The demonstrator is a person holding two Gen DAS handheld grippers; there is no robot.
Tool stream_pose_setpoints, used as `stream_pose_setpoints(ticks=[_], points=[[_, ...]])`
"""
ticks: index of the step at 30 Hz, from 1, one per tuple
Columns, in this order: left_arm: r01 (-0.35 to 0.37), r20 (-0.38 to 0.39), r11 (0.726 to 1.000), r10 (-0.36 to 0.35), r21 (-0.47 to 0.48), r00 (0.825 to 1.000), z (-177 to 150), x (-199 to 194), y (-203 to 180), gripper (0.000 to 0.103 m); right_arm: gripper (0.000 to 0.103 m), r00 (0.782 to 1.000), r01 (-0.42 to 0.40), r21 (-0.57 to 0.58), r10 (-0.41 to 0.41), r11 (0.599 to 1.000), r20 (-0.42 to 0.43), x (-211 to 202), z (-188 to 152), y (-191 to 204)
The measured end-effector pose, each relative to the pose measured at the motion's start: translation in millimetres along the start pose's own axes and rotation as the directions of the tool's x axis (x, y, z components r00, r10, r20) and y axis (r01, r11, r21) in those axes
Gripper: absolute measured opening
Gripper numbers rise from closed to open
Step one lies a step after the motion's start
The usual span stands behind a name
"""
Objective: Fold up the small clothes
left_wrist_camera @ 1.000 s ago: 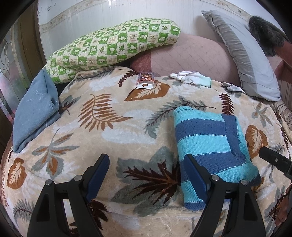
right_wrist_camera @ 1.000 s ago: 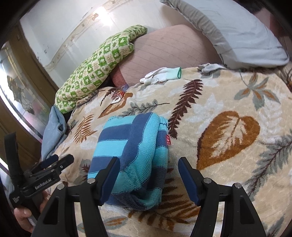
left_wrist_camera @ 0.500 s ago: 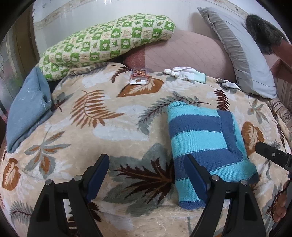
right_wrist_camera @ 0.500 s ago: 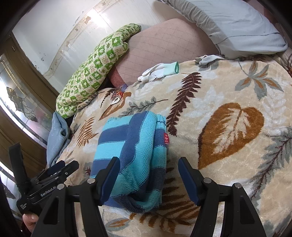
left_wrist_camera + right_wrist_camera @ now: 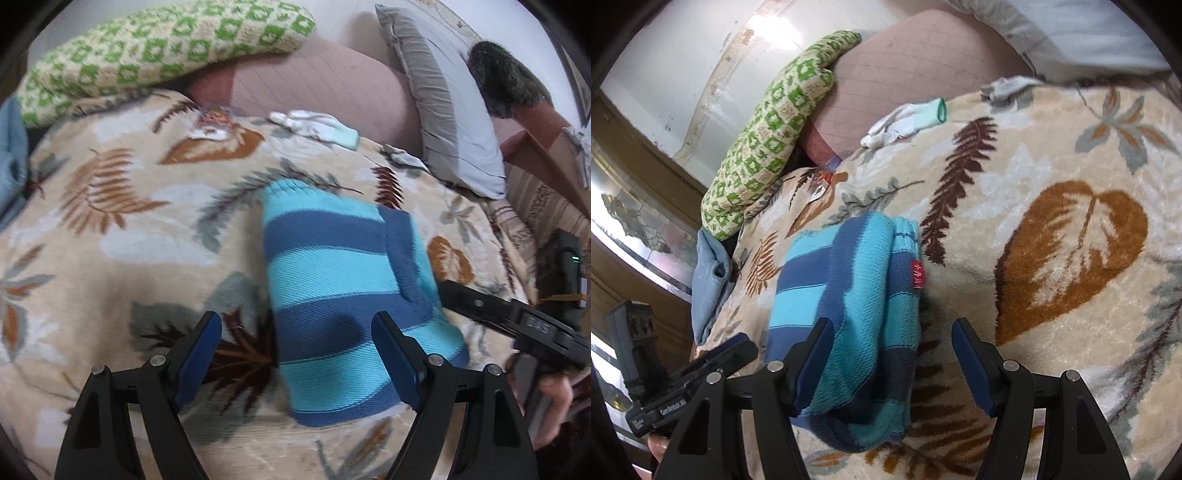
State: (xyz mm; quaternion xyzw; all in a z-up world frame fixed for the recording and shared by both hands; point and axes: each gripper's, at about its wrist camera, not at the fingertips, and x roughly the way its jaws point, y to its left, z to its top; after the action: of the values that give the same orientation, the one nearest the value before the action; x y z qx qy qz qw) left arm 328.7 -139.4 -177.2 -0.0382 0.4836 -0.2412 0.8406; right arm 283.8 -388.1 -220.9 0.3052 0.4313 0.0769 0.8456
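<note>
- A bed covered by a cream leaf-print blanket [image 5: 122, 236] is filling both views; it is serving as the soft surface under the work.
- A green-and-cream checked pillow [image 5: 155, 55] and a grey pillow [image 5: 454, 122] are leaning at the head of the bed, well beyond the sweater.
- A small knit sweater [image 5: 340, 295] in light and dark blue stripes is lying folded into a thick bundle near the middle of the blanket, with a red tag [image 5: 919, 274] showing on its right edge.
- The left tongs [image 5: 295, 354] are hanging wide open just over the sweater's near left corner, gripping nothing.
- The right tongs [image 5: 890, 354] are hanging wide open over the sweater's near right edge, also gripping nothing.
- A white glove with a mint cuff [image 5: 317, 125] is lying beyond the sweater, near the pillows.
- Risk, as a judgement: the bulky knit layers may spring open, or a pinch may catch only the top layer and drag the fold apart on the yielding blanket.
</note>
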Motion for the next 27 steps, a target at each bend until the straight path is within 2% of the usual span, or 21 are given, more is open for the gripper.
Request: stream_pose_setpoints(ticks=[3, 6, 10, 13, 15, 18, 21, 27], points=[[0.061, -0.039, 0.998, -0.061, -0.004, 0.997, -0.9, 10.7, -2.3, 0.084, 0.070, 0.998, -0.043, 0.054, 0.045, 0.998, -0.046, 15.4, 0.8, -9.8], [0.070, -0.056, 0.998, -0.070, 0.005, 0.996, -2.6, 19.0, -5.4, 0.084, 0.071, 0.993, -0.085, 0.104, 0.092, 0.991, -0.069, 29.9, -2.4, -16.2], [0.127, -0.077, 0.992, -0.128, -0.019, 0.989, -4.1, 28.4, -6.6, 0.084, 0.073, 0.974, -0.196, 0.211, 0.215, 0.958, -0.067, 43.0, -5.0, -28.6], [0.133, -0.076, 0.991, -0.134, -0.023, 0.988, -4.1, 30.7, -7.4, 0.084, 0.073, 0.965, -0.230, 0.231, 0.252, 0.945, -0.071, 45.9, -4.7, -27.4], [0.142, -0.069, 0.989, -0.144, -0.025, 0.987, -3.6, 30.1, -7.4, 0.084, 0.073, 0.945, -0.285, 0.259, 0.316, 0.923, -0.087, 51.3, -6.7, -23.3], [0.137, -0.061, 0.990, -0.138, -0.013, 0.989, -4.3, 29.9, -9.6, 0.084, 0.074, 0.962, -0.231, 0.186, 0.253, 0.955, -0.106, 54.1, -9.1, -9.1], [0.136, -0.051, 0.991, -0.136, 0.002, 0.989, -4.6, 28.3, -11.8, 0.084, 0.073, 0.966, -0.220, 0.200, 0.242, 0.955, -0.093, 54.4, -9.2, -7.1], [0.149, -0.023, 0.989, -0.149, 0.006, 0.989, -2.6, 19.1, -12.5, 0.083, 0.064, 0.976, -0.191, 0.147, 0.203, 0.971, -0.076, 51.4, -8.2, 6.6]])
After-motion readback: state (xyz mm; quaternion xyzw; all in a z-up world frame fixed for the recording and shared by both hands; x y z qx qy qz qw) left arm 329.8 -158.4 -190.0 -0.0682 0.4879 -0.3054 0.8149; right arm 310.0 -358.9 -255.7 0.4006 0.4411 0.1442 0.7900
